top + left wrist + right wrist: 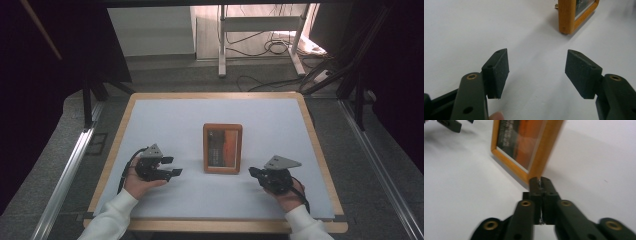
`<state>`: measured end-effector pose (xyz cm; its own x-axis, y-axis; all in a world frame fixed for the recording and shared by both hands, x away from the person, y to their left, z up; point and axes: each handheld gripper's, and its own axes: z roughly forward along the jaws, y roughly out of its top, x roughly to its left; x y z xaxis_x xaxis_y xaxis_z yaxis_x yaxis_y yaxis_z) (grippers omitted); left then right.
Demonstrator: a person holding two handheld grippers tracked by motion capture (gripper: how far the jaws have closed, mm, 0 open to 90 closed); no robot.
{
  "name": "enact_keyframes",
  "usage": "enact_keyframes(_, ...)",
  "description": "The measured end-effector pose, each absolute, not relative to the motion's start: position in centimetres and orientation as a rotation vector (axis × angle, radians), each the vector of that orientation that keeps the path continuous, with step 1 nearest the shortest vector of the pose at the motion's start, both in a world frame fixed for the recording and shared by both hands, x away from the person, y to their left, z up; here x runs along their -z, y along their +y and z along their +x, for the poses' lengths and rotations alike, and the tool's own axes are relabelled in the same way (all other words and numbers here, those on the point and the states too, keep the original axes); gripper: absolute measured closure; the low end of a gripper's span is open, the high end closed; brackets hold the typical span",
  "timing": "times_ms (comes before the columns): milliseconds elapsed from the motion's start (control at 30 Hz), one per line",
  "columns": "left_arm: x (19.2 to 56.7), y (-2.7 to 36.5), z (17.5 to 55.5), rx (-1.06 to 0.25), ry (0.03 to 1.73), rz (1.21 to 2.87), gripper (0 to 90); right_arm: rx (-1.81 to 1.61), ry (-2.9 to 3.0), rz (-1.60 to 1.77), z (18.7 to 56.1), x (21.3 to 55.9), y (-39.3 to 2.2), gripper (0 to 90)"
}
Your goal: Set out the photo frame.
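- High view: a wooden picture frame (222, 148) sits near the middle of the table (165, 117), between the two hands. It shows a dark and orange print behind what looks like a glazed front. The left gripper (170, 167) rests in the person's left hand (140, 182) to the frame's left, clear of it, jaws spread. The right gripper (254, 172) points at the frame's lower right corner from just beside it.
- Handling, as I judge it: the frame looks light and rigid. Its varnished wood is likely a little slick against the pads, and the glazed front may be fragile. The safest hold is across a side rail or a corner, on wood only, with the pads kept off the pane.
- Left gripper view: the jaws stand wide apart with nothing between them. The pads (499, 72) are flat, matte black and faintly grainy. A bottom corner of the frame (567, 16), honey-coloured and square-edged, stands on the smooth pale surface ahead.
- Right gripper view: the jaws are pressed nearly together, with only a thin slit between them, and nothing is gripped. Their tips lie just short of the frame's near corner (536, 167); I cannot tell whether they touch it. The frame leans a little back, so a nudge there could tip it.
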<state>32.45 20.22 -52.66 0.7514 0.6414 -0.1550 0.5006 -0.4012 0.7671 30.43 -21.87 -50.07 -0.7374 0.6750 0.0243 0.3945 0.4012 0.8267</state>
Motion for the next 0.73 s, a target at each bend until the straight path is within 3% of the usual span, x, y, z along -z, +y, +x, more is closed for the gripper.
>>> enact_keyframes(33,52.6,20.2,32.3,-0.207,0.855,2.082,35.8,-1.266,2.326,0.968,30.2,50.1,-23.3,70.8)
enact_keyframes(67,52.6,20.2,32.2,-0.208,0.856,2.082,35.8,-1.266,2.326,0.968,30.2,50.1,-23.3,70.8)
enact_keyframes(100,52.6,20.2,32.1,-0.207,0.857,2.082,35.8,-1.272,2.283,1.016,29.8,50.3,-24.7,56.5)
enact_keyframes(133,52.6,20.2,31.9,-0.209,0.86,2.081,35.8,-1.272,2.283,1.016,29.8,50.3,-24.7,56.5)
enact_keyframes(167,52.6,20.2,31.8,-0.21,0.861,2.08,35.6,-1.279,2.247,1.051,29.5,50.4,-25.8,47.9)
enact_keyframes(400,52.6,20.2,31.5,-0.219,0.88,2.077,34.6,-1.267,2.197,1.125,29.2,50.8,-27.3,30.3)
enact_keyframes(733,52.7,20.0,31.6,-0.22,0.878,2.08,33.6,-1.274,2.161,1.144,29.5,50.8,-27.2,18.9)
